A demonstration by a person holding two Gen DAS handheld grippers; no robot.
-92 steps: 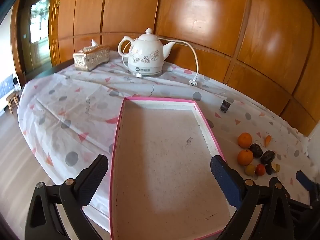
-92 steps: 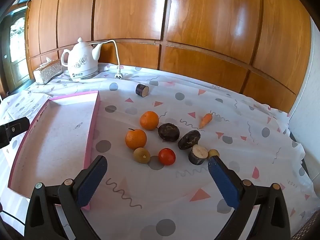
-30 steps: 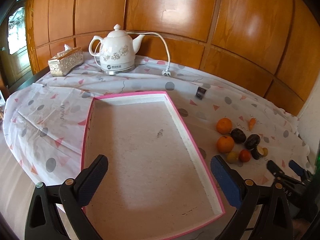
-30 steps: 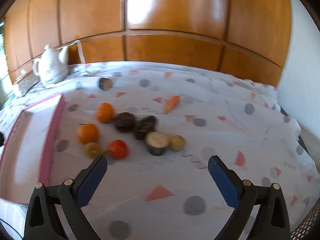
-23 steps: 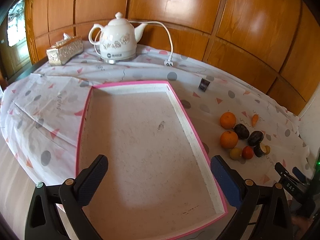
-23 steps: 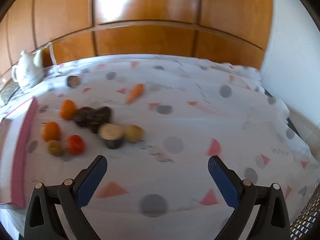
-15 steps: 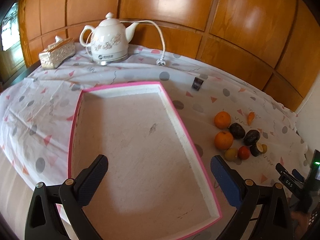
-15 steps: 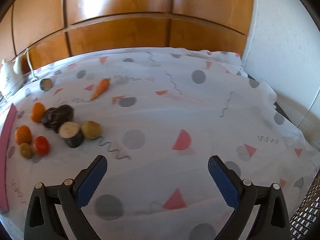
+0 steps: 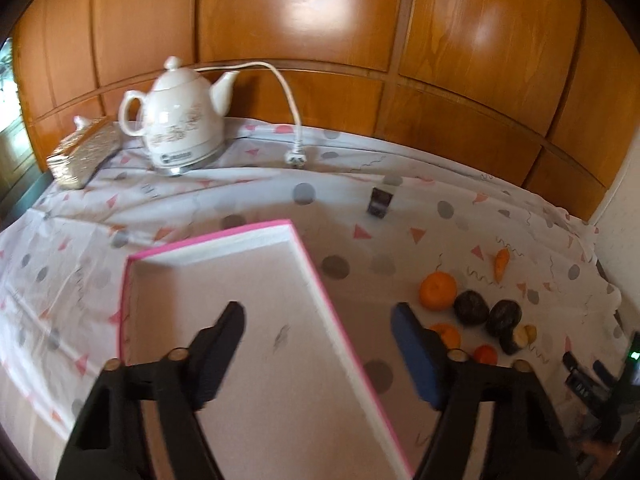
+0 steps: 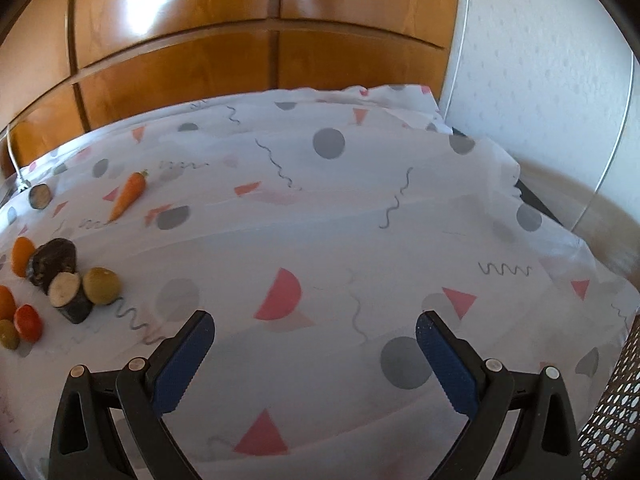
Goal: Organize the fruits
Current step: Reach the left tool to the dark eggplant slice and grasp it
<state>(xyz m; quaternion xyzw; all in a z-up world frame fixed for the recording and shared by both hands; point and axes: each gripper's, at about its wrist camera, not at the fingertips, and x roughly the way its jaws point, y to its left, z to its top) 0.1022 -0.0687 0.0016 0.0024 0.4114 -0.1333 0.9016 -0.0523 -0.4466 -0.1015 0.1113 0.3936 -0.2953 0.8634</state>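
1. Left gripper (image 9: pixel 318 328): jaws closing, nothing gripped. They straddle the right wall of the pink-rimmed tray (image 9: pixel 316 276) without touching it; tray is empty.
2. Right gripper (image 10: pixel 312 344): jaws wide apart, nothing between them, only bare cloth under it.
3. Key relation: the fruit cluster lies to the right of the tray in left view and at far left edge in right view, i.e. between the two grippers. Right gripper looks nearer but points away from it, so I'd judge it must swing left first.
4. Tray long axis runs away from left cam, angled toward the back wall; its right wall is the side facing the fruit.
5. Cluster, large to small: orange (image 9: pixel 438 291), two dark avocado-like fruits (image 9: pixel 471 307), a dark cut piece with pale face (image 10: pixel 66 290), red tomato (image 10: pixel 28 322), yellow-green fruit (image 10: pixel 101 285). All touching or just beside each other.
6. Apart from the cluster: carrot (image 10: pixel 129 194) lies behind it, tilted; a small cut dark piece (image 9: pixel 380 201) sits further back.
7. Surface: white tablecloth (image 10: pixel 360 220) w/ dots, triangles, squiggles.
8. Room: wood-panel wall (image 9: pixel 300 40), white kettle (image 9: pixel 180 120) w/ loose cord, tissue box (image 9: pixel 82 152) at back left.
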